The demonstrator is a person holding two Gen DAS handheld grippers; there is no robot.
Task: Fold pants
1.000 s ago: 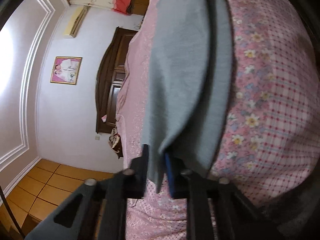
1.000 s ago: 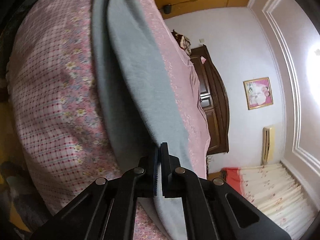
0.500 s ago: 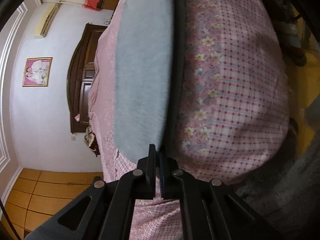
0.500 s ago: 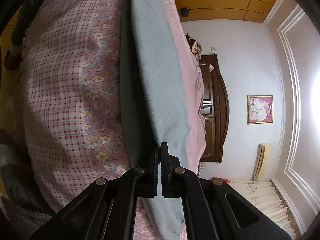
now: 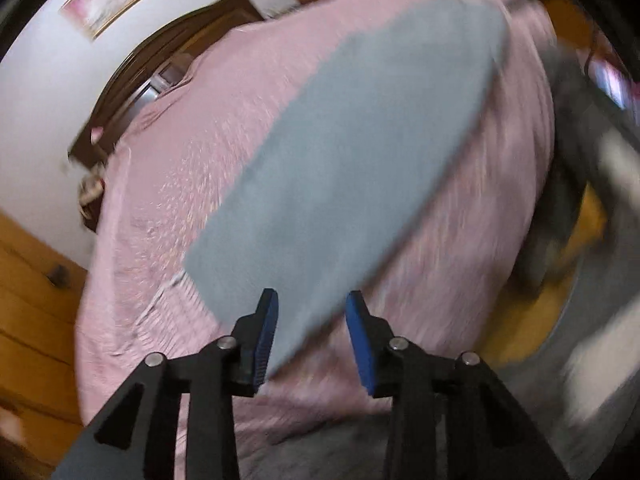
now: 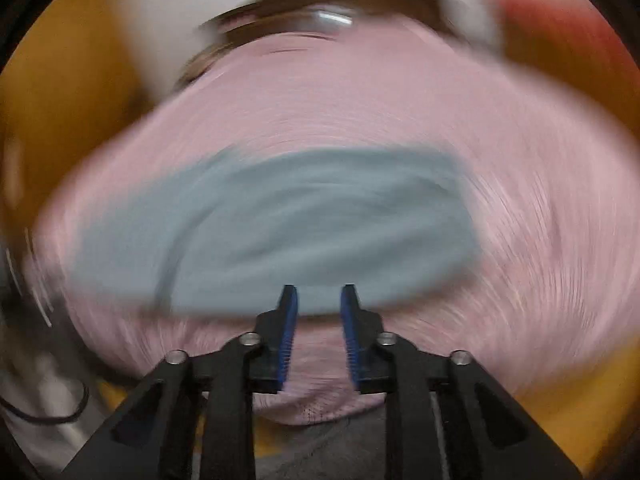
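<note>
The grey pants (image 5: 352, 168) lie flat as a long folded strip on the pink bedspread (image 5: 192, 168). Above their near end hangs my left gripper (image 5: 312, 300); its jaws are opening and the blue pads press on nothing, though the cloth's edge shows in the gap below. In the blurred right wrist view the pants (image 6: 280, 224) spread across the pink bedspread (image 6: 520, 160). My right gripper (image 6: 319, 292) hovers at their near edge, jaws opening, with no cloth pinched between them.
A dark wooden headboard (image 5: 132, 64) stands at the far end of the bed, under a framed picture (image 5: 102, 0) on the white wall. Wooden floor (image 5: 28, 292) runs along the left. Grey blurred shapes (image 5: 592, 240) lie off the bed's right side.
Both grippers were shut on the pants' edge; now both have let go and their jaws stand apart. Both views have swung round, and the pants lie flat on the bed.
</note>
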